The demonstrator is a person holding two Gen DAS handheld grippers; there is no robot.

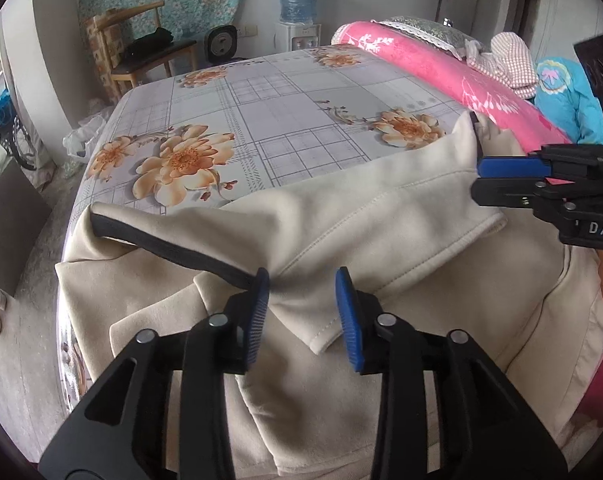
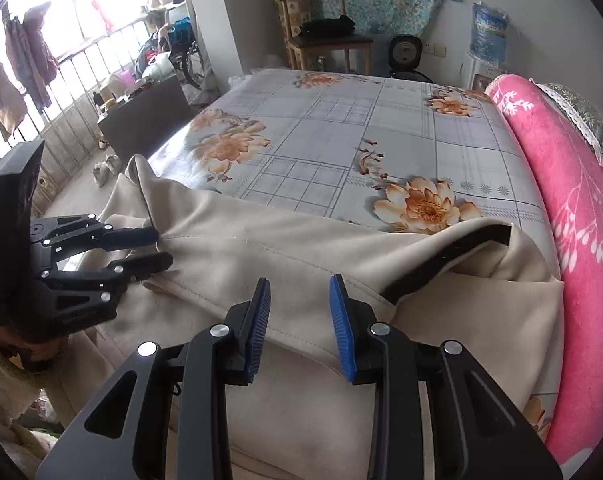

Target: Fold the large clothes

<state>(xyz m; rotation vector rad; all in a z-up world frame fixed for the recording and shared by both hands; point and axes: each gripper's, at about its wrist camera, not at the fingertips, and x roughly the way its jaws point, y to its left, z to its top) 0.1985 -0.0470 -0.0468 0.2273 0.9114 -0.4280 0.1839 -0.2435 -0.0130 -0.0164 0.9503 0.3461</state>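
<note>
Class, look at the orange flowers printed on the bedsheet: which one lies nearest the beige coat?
The flower by the pink blanket: the coat edge reaches its petals, while the other flowers sit further up the sheet.

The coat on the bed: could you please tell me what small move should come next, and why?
Probably lift the left gripper clear of the coat: its jaws stand open around a bunched fold, and the folded flap already lies across the body.

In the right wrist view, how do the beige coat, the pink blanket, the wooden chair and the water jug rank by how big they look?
1. Beige coat, nearest the camera, so enlarged.
2. Pink blanket.
3. Wooden chair, far off.
4. Water jug, far off, smallest.
</note>
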